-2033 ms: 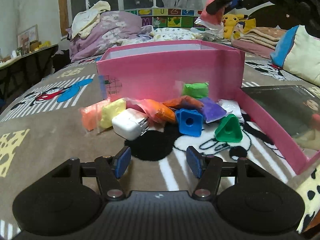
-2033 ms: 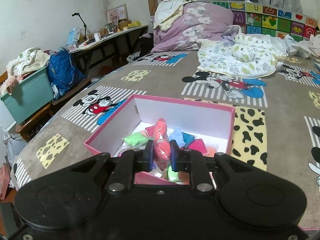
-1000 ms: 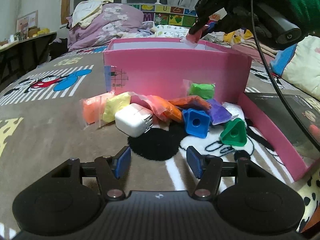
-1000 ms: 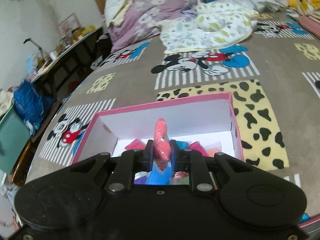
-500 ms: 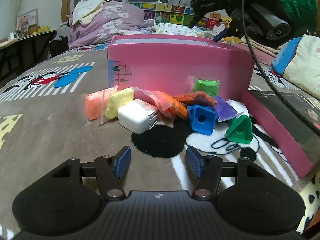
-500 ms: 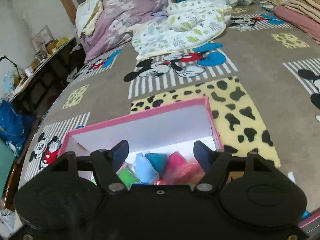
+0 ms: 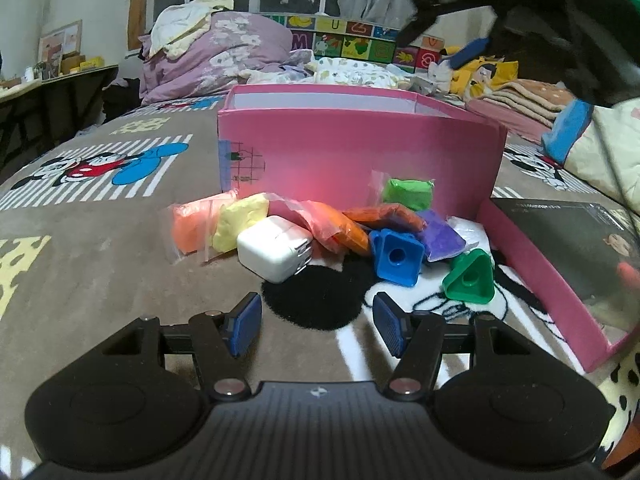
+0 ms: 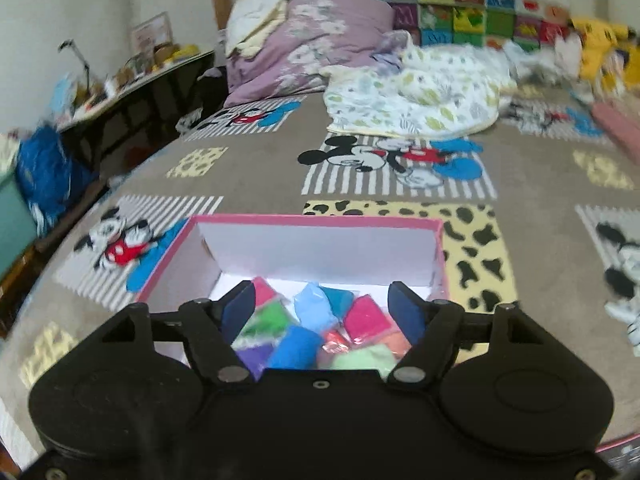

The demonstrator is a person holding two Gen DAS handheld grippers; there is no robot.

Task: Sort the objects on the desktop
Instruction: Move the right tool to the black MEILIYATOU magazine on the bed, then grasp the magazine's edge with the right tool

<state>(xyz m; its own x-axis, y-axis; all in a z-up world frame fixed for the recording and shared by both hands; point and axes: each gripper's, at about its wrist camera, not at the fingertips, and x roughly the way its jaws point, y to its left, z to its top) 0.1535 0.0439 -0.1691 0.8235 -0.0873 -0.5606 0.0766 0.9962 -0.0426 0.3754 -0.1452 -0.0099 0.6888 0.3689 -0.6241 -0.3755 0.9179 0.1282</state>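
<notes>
1. The remaining things to sort lay on the patterned blanket (image 7: 100,264), heaped just in front of the pink box (image 7: 360,152): bagged clay packets in orange (image 7: 188,228), yellow (image 7: 240,220), green (image 7: 408,192) and purple (image 7: 440,238), a white charger cube (image 7: 274,254), a blue square mould (image 7: 396,258) and a green triangular mould (image 7: 470,278).
2. I judged the clay packets light and soft, their film slippery, so I would pinch across the middle of the lump, not the loose bag edge.
3. The charger looked rigid, smooth and heavier; I would take it across its flat sides, clear of the prongs. The moulds seemed stiff and light, best taken across the outer walls.
4. Inside the box, packets already sorted lay piled, among them a pink packet (image 8: 366,316) and a pale blue one (image 8: 314,308).
5. My right gripper (image 8: 320,310) hung above the box, its jaws having just been opening, wide apart with nothing between them.
6. My left gripper (image 7: 316,326) pointed at the heap, partly open and empty, nearest the charger.
</notes>
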